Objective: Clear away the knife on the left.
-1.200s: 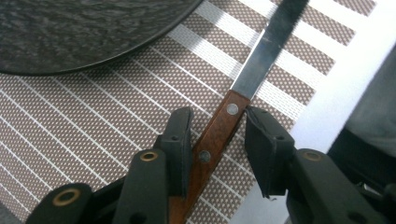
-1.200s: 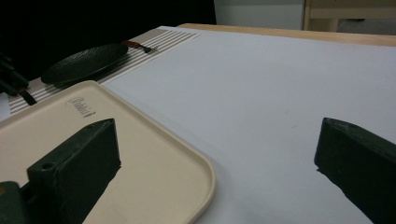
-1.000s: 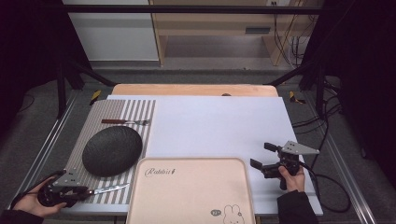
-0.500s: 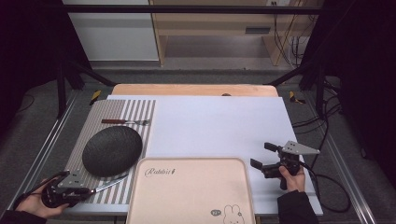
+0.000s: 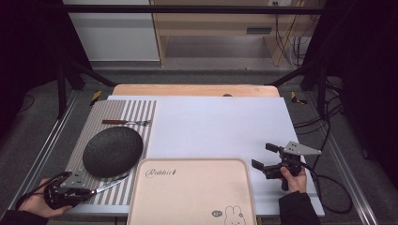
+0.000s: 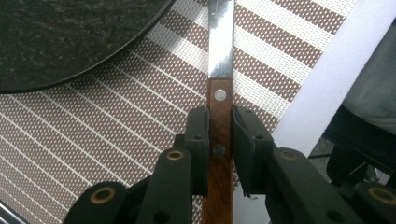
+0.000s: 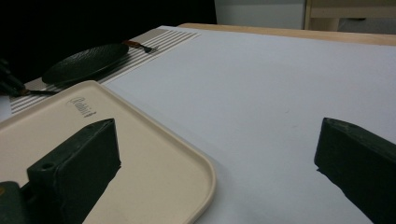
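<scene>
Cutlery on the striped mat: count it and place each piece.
2. A fork lies at the mat's far end, beyond the plate. A knife is held in the left tool at the near end.

A striped placemat (image 5: 136,115) is lying along the table's (image 5: 187,90) left edge, carrying a fork (image 5: 126,122) toward the far edge and a round plate (image 5: 112,151) just nearer than it. A tray (image 5: 192,197) is sitting at the near edge, just right of the placemat. A knife (image 5: 107,185) is lying between plate and near-left corner.
</scene>
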A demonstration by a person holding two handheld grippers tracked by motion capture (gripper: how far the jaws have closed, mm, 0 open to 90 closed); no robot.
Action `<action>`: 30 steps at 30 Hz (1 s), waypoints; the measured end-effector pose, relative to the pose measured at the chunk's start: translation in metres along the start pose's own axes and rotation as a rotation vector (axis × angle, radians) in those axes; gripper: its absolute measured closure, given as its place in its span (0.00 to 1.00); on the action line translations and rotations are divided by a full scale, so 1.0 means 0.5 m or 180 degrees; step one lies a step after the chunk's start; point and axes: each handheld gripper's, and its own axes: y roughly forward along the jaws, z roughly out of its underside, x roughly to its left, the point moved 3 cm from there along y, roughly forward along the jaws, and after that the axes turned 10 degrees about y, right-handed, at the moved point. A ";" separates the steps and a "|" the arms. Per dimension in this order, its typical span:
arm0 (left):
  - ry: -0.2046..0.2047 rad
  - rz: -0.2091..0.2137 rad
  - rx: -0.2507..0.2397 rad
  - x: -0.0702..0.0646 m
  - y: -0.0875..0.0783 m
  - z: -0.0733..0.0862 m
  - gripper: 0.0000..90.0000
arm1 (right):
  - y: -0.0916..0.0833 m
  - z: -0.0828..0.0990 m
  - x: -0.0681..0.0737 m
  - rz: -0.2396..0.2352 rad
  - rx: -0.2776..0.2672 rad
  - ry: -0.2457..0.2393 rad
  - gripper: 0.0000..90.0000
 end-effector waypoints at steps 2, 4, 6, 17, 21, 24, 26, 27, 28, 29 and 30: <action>0.0014 0.0007 0.0013 0.000 0.000 -0.001 0.86 | 0.000 0.000 0.000 0.0000 -0.0001 0.0001 0.00; 0.0018 -0.0009 0.0008 -0.001 -0.001 -0.001 0.86 | 0.000 0.000 0.000 0.0000 -0.0001 0.0001 0.00; 0.0028 -0.0023 0.0006 -0.002 -0.001 -0.001 0.86 | 0.000 0.000 0.000 -0.0001 -0.0002 0.0000 0.00; 0.0114 -0.0021 -0.0130 -0.008 -0.015 -0.009 0.86 | 0.001 0.001 -0.001 0.0004 0.0007 -0.0003 0.00; 0.0117 -0.0063 -0.0204 -0.011 -0.031 -0.011 0.86 | 0.000 0.000 -0.001 0.0008 0.0004 -0.0005 0.00; 0.0093 -0.0098 -0.0288 -0.015 -0.040 -0.015 0.86 | 0.000 0.000 -0.001 0.0005 0.0005 -0.0003 0.00; 0.0065 -0.0108 -0.0353 -0.017 -0.044 -0.020 0.86 | 0.001 0.001 -0.001 0.0008 0.0011 -0.0001 0.00; 0.0058 -0.0116 -0.0389 -0.018 -0.045 -0.024 0.86 | 0.001 0.001 -0.001 0.0007 0.0012 -0.0002 0.00; 0.0052 -0.0104 -0.0397 -0.019 -0.045 -0.026 0.86 | 0.001 0.001 -0.001 0.0007 0.0011 -0.0002 0.00; 0.0052 -0.0121 -0.0404 -0.020 -0.045 -0.030 0.86 | 0.001 0.001 -0.001 0.0006 0.0012 -0.0003 0.00; 0.0041 -0.0131 -0.0420 -0.020 -0.044 -0.034 0.86 | 0.001 0.001 -0.001 0.0009 0.0008 -0.0003 0.00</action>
